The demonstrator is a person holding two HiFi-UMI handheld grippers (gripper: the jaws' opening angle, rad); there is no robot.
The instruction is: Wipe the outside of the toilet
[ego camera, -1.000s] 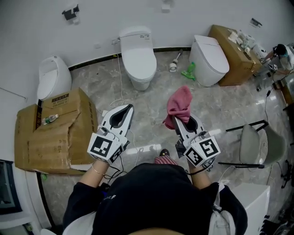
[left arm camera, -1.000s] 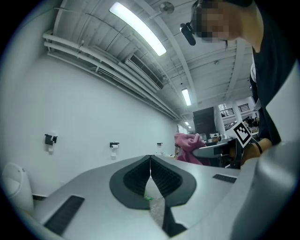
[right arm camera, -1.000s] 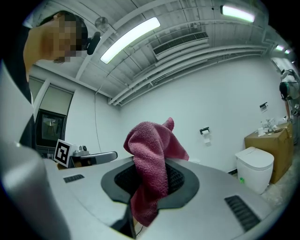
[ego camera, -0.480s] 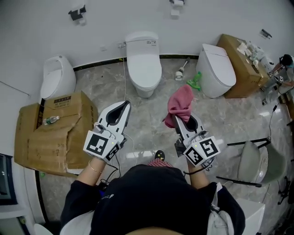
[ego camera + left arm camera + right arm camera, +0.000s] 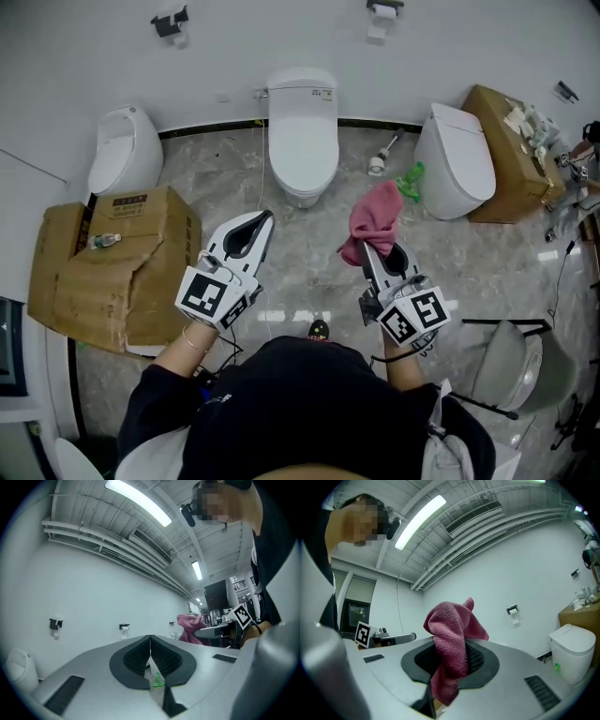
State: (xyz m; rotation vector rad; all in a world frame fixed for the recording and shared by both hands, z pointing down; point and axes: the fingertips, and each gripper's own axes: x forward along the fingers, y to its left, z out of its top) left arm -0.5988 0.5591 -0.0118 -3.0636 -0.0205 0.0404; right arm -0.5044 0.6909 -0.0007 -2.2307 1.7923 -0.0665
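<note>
Gripping pink cloth [image 5: 377, 217], right gripper [image 5: 372, 247]; box label [image 5: 131, 203] unreadable.

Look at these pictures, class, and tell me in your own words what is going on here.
A person stands in a room with several toilets, holding a gripper in each hand. The right gripper is shut on a pink cloth, which hangs bunched from it. The left gripper is shut with nothing in it. Both point toward the toilet ahead, but the cloth is apart from it, so wiping has not yet begun.
</note>
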